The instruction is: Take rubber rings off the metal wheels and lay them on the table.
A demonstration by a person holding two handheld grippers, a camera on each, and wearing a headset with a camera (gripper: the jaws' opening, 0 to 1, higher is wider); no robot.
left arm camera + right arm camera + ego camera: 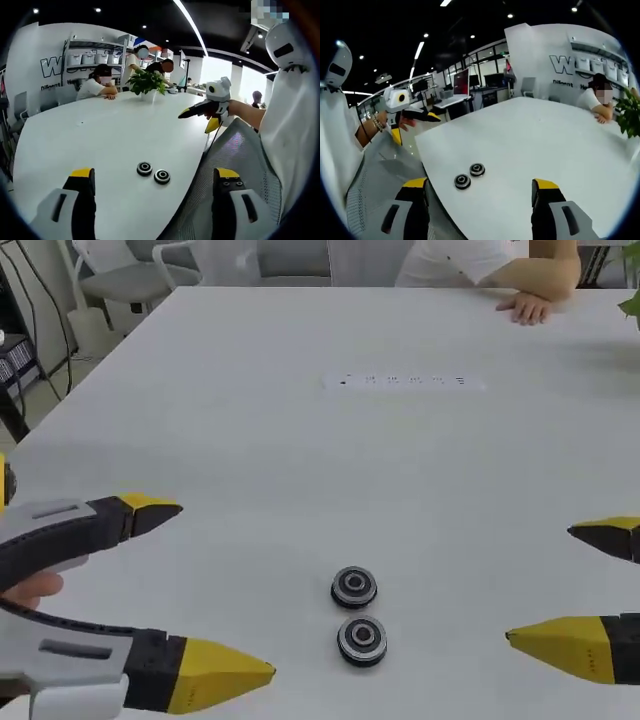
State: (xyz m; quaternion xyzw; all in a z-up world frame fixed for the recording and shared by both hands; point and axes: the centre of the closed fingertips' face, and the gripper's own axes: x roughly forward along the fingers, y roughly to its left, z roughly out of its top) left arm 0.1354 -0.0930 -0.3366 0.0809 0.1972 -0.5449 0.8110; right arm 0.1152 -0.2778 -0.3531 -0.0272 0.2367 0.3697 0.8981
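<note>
Head view: two metal wheels (354, 587) just beside each other on the white table (300, 440), near its front edge, dark rubber rings (340, 638) on both. Left gripper (225, 590) over the table's left part, right gripper (540, 584) over its right, jaws of each wide apart, gripping nothing.

Left gripper view: looks past parted jaws at the wheels (144, 168) on the table.

Right gripper view: wheels (477, 169) near the table's rim, jaws parted.

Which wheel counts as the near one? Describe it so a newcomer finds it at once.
On the white table, look near the front edge, between the open left gripper and right gripper, where two small dark-rimmed metal wheels lie flat. The near wheel is the one closer to that edge; the far wheel lies just beyond it, toward the table's middle.
</note>
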